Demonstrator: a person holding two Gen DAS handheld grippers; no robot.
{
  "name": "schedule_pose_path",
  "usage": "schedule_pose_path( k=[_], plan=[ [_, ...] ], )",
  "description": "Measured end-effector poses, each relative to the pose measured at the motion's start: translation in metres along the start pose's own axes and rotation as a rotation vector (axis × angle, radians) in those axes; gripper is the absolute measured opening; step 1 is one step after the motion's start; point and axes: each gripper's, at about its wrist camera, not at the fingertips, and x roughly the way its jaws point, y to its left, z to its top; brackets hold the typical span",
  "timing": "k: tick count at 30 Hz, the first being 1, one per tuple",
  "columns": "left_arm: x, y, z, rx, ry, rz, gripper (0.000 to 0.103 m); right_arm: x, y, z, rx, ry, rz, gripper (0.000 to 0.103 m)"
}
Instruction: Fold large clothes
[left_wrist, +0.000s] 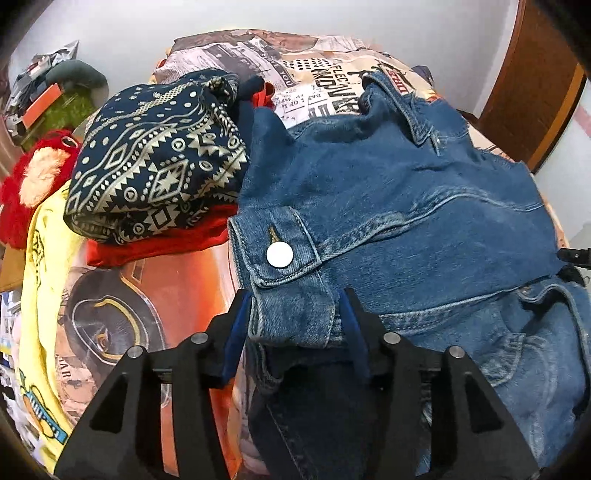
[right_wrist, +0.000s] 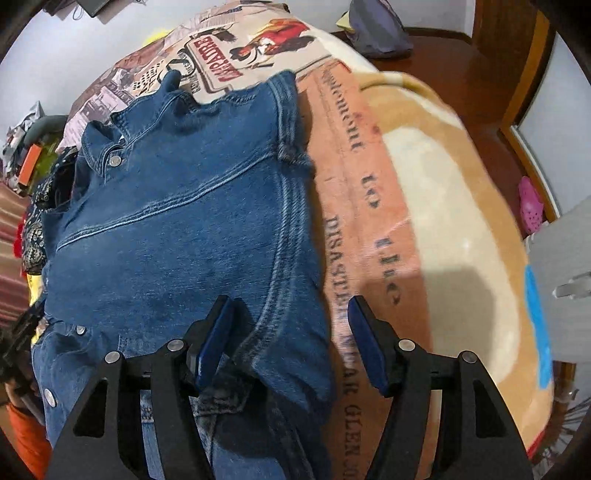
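mid-fold on blue denim jacket (right_wrist: 177, 221), spread over printed bed blanket (right_wrist: 369, 184). left claw (left_wrist: 295, 314) straddling cuff, unclosed; right claw (right_wrist: 291, 332) spread wide over hem. next, likely: pinch, fold across.

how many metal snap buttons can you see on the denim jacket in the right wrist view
4. One at the collar, one on the lower flap, two near the bottom left hem. Folds of the denim jacket may hide more.
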Motion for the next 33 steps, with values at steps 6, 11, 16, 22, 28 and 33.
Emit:
schedule_pose_path(
  k=[6,11,16,22,28,33],
  plan=[
    [-0.022,0.019,0.023,-0.025,-0.059,-0.004,0.059,-0.020,-0.004,0.022,-0.018,-0.084,-0.029,0.060],
    [0.010,0.049,0.039,-0.130,0.003,-0.069,0.060,-0.022,-0.002,0.045,-0.002,-0.123,-0.026,0.060],
    [0.047,0.060,0.035,-0.227,0.078,-0.173,0.062,0.001,0.001,0.062,0.007,-0.100,-0.014,0.060],
    [0.079,0.054,0.042,-0.263,0.115,-0.278,0.068,0.031,0.004,0.080,0.036,-0.070,0.017,0.060],
    [0.089,0.058,0.053,-0.302,0.095,-0.341,0.062,0.051,0.015,0.099,0.025,-0.083,0.058,0.043],
    [0.067,0.046,0.057,-0.252,0.022,-0.219,0.030,0.048,0.029,0.097,-0.031,-0.107,0.022,0.013]
  ],
)
